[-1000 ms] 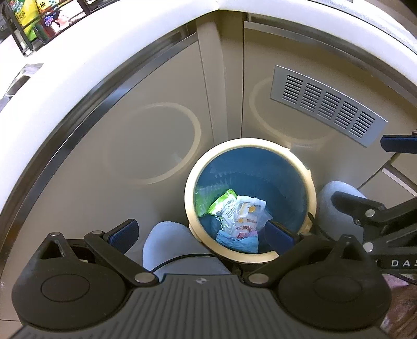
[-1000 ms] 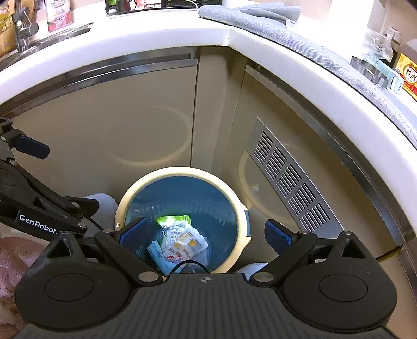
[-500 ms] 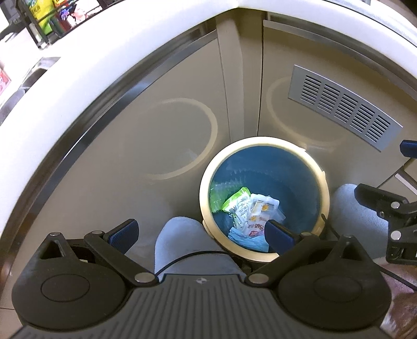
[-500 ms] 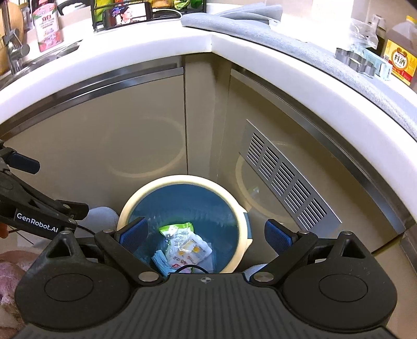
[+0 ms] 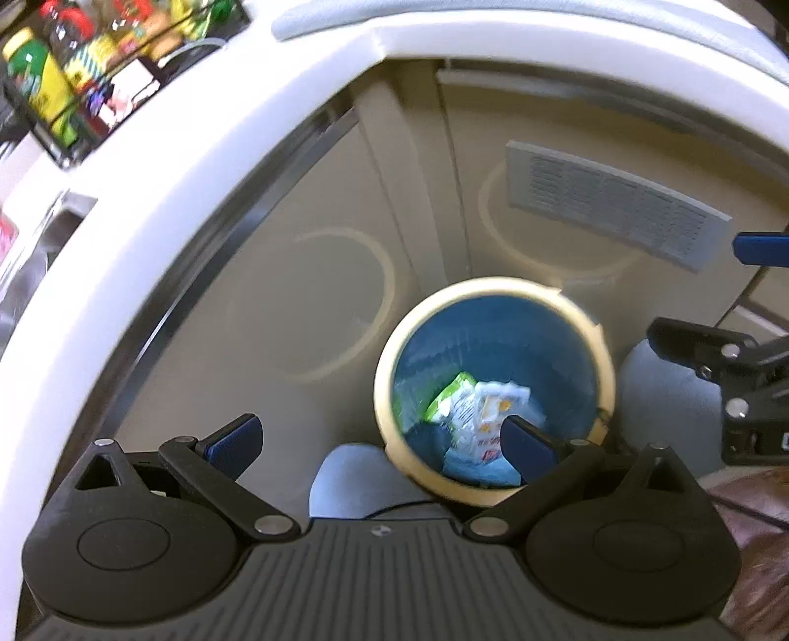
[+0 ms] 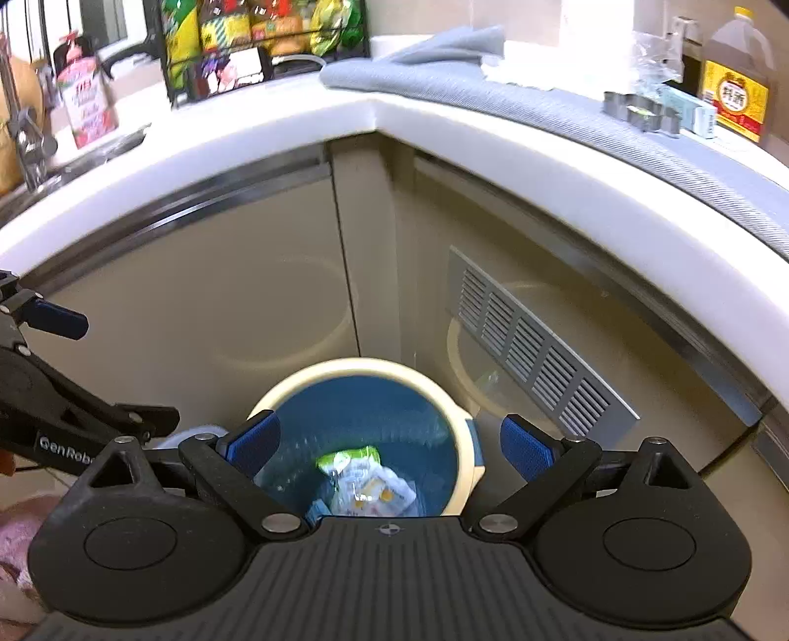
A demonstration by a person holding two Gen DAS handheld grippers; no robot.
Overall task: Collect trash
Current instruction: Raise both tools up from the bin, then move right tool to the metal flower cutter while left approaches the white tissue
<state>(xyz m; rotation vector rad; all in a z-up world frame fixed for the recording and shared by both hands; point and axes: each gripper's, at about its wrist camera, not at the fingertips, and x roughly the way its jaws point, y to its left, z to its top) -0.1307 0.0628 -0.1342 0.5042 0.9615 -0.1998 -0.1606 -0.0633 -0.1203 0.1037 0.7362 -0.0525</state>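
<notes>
A round bin with a cream rim (image 5: 493, 288) (image 6: 365, 367) and a blue liner stands on the floor in the corner of the cabinets. Wrappers lie in its bottom: a green packet (image 5: 451, 394) (image 6: 347, 456) and white packets (image 5: 490, 409) (image 6: 375, 488). My left gripper (image 5: 379, 441) is open and empty, above the bin's near left side. My right gripper (image 6: 389, 444) is open and empty, above the bin. Each gripper shows at the edge of the other's view.
A white counter edge (image 6: 375, 113) curves over beige cabinet doors with a grey vent grille (image 6: 537, 350) (image 5: 611, 207). On the counter are a grey mat (image 6: 542, 103), a wire rack of packets (image 6: 261, 44), bottles (image 6: 735, 84) and a sink tap (image 6: 29, 138).
Both grippers have risen and pulled back from the bin. The counter top and its items have come into view. Both stay open and empty.
</notes>
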